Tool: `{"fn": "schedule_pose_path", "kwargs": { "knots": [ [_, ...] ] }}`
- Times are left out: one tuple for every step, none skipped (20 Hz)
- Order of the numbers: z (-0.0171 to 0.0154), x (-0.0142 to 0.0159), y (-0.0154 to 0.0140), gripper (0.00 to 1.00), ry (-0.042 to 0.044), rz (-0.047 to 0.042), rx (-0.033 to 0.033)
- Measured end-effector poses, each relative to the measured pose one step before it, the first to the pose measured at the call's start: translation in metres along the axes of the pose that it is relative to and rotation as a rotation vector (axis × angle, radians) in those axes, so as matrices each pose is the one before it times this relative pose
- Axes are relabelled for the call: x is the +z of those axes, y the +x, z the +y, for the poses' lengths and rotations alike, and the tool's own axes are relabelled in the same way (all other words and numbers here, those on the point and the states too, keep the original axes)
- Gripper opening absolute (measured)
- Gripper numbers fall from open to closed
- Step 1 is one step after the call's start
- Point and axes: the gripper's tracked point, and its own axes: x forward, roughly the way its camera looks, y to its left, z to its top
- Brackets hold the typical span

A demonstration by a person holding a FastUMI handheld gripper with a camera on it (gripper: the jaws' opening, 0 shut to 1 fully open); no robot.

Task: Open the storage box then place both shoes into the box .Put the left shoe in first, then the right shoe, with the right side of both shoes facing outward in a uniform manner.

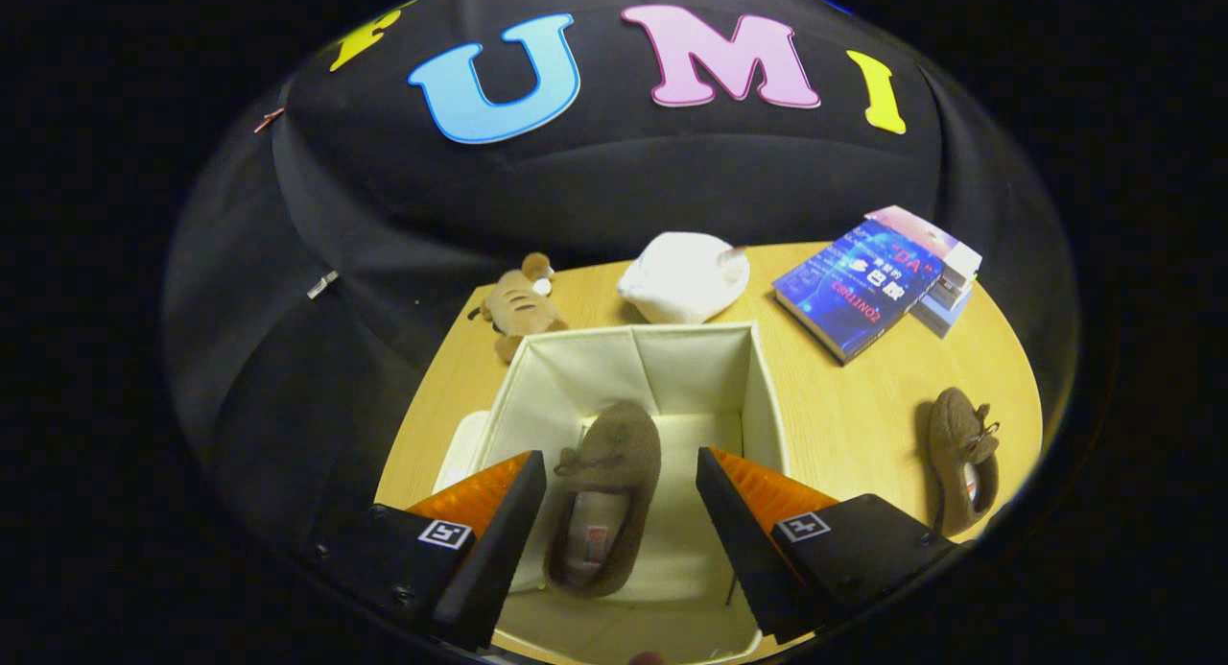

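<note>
A cream fabric storage box (537,377) stands open on the wooden table, right under my gripper (622,511). One brown fuzzy shoe (606,492) lies on the box floor, toe pointing away, between my two fingers without touching either. The fingers stand wide apart above the box, so the gripper is open and holds nothing. The second brown shoe (961,459) lies on the table to the right of the box, beyond the right finger. A flat cream panel (459,449), seemingly the lid, lies against the box's left side.
Behind the box sit a tan plush toy (518,305) and a white cap-like object (683,276). A blue book (857,286) rests on a small stack (950,281) at the back right. The table edge (1031,396) curves close behind the second shoe.
</note>
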Motion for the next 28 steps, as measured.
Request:
{"fn": "schedule_pose_path", "kwargs": {
  "knots": [
    [-0.00712,0.00806,-0.00655,0.99,-0.01766,-0.01751,0.00504],
    [-0.00867,0.00732,-0.00743,0.99,-0.02948,-0.01724,0.00074],
    [-0.01010,0.00795,-0.00785,0.99,-0.03534,-0.01774,0.00011],
    [-0.01308,0.00600,-0.00773,0.99,-0.03909,-0.01887,-0.00309],
    [-0.01421,0.00484,-0.00918,0.99,-0.03683,-0.02033,-0.00399],
    [-0.01481,0.00284,-0.00871,0.99,-0.03261,-0.01528,-0.00279],
    [-0.01545,0.00089,-0.00867,0.99,-0.02577,-0.01373,-0.00347],
    [-0.01686,-0.00029,-0.00817,0.98,-0.01689,-0.00990,-0.00923],
    [-0.01750,-0.00139,-0.00776,0.99,-0.00978,-0.00307,-0.00796],
    [-0.01723,-0.00279,-0.00691,0.99,-0.00083,-0.00181,-0.00647],
    [-0.01998,-0.00291,-0.00659,0.99,0.00393,0.00190,-0.01447],
    [-0.02462,-0.00291,-0.00615,0.99,0.00874,0.00099,-0.02117],
    [-0.01710,-0.00222,-0.00330,0.98,0.00571,-0.00083,-0.01550],
    [-0.02131,-0.00358,-0.00295,0.98,0.00135,0.00404,-0.02067],
    [-0.02327,-0.00550,-0.00183,0.98,-0.00240,0.00638,-0.02610],
    [-0.02270,-0.00701,-0.00113,0.98,-0.00823,0.01033,-0.02630],
    [-0.01943,-0.00657,-0.00045,0.98,-0.00978,0.00785,-0.02530],
    [-0.01984,-0.00862,0.00055,0.98,-0.01906,0.00818,-0.02379],
    [-0.01749,-0.01147,0.00036,0.98,-0.02324,0.01239,-0.02290],
    [-0.01456,-0.01516,0.00246,0.98,-0.01558,0.02112,-0.01859],
    [-0.01043,-0.01727,0.00248,0.99,-0.01443,0.02883,-0.01239],
    [-0.00881,-0.01884,0.00303,0.99,-0.01141,0.03320,-0.00761],
    [-0.00447,-0.01993,0.00508,0.98,-0.00708,0.03803,0.00177],
    [-0.00490,-0.01834,0.00562,0.97,-0.01005,0.03616,-0.00317],
    [-0.00435,-0.01245,0.00587,0.98,-0.00679,0.02230,-0.00435],
    [-0.00073,-0.01254,0.00860,0.97,-0.00564,0.02446,0.00256],
    [0.00188,-0.01017,0.00837,0.97,-0.00079,0.02605,0.01163],
    [0.00229,-0.00497,0.00946,0.96,0.00502,0.01377,0.01059]
  ]
}}
